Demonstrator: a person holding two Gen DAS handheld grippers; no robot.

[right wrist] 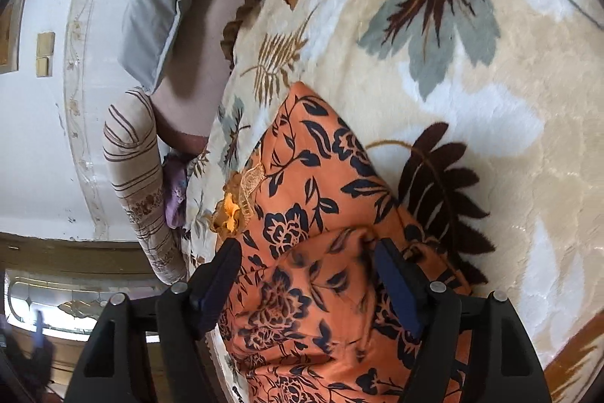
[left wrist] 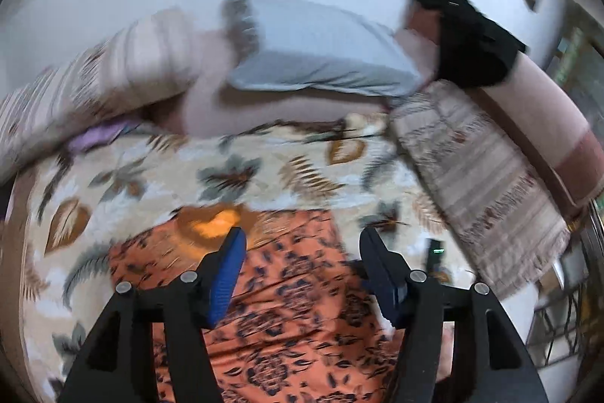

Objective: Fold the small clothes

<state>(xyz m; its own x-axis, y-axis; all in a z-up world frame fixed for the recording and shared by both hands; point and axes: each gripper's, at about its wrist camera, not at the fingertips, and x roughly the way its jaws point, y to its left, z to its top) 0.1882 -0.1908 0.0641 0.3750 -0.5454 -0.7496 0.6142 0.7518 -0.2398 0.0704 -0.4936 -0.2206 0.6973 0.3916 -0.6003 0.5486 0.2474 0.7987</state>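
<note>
An orange garment with a dark floral print (left wrist: 294, 293) lies on a cream blanket with a leaf pattern (left wrist: 158, 184). My left gripper (left wrist: 302, 240) is open just above the garment, its blue-padded fingers (left wrist: 226, 274) wide apart, and holds nothing. In the right wrist view the same garment (right wrist: 313, 199) lies folded over, with a raised fold (right wrist: 321, 274) between the fingers and a lace trim with an orange bow (right wrist: 238, 199) at its edge. My right gripper (right wrist: 307, 246) is open over that fold. The left view is blurred.
A grey pillow (left wrist: 321, 51) and a striped bolster (left wrist: 124, 63) lie at the head of the bed, with a black garment (left wrist: 475, 40) on a striped cushion (left wrist: 487, 176) to the right. A purple cloth (right wrist: 175, 191) lies beside the bolster (right wrist: 136, 176). The white wall (right wrist: 37, 146) is behind.
</note>
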